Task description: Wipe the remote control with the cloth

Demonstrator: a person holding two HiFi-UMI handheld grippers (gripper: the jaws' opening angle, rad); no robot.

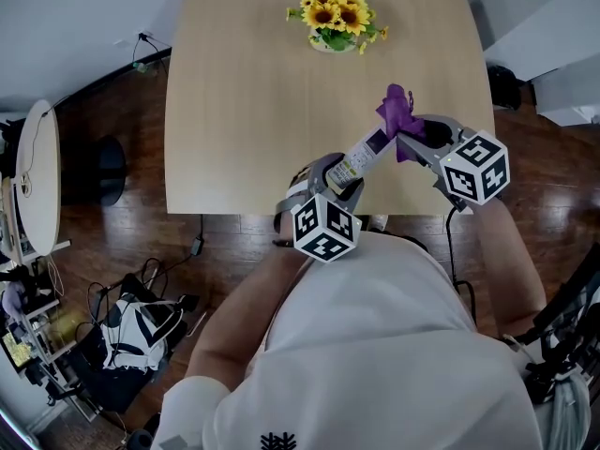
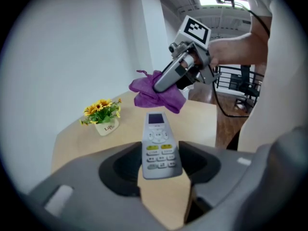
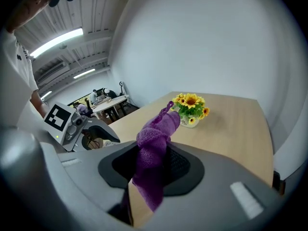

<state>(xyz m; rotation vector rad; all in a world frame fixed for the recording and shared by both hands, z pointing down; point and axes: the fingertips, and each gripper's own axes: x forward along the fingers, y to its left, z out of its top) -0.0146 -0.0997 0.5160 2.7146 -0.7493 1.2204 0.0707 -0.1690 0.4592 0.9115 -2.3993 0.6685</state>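
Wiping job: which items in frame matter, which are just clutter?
Job: slim white plastic remote control, clamped in left gripper; crumpled purple cloth, clamped in right gripper.
Clutter: yellow sunflowers in small white pot on the wooden table; black-and-white backpack on the floor.

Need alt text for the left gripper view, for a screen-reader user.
The left gripper grips a grey remote control, buttons facing the camera, above a light wooden table. Just beyond the remote's far end, the right gripper holds a bunched purple cloth; contact cannot be told. A small pot of sunflowers stands on the table at left.
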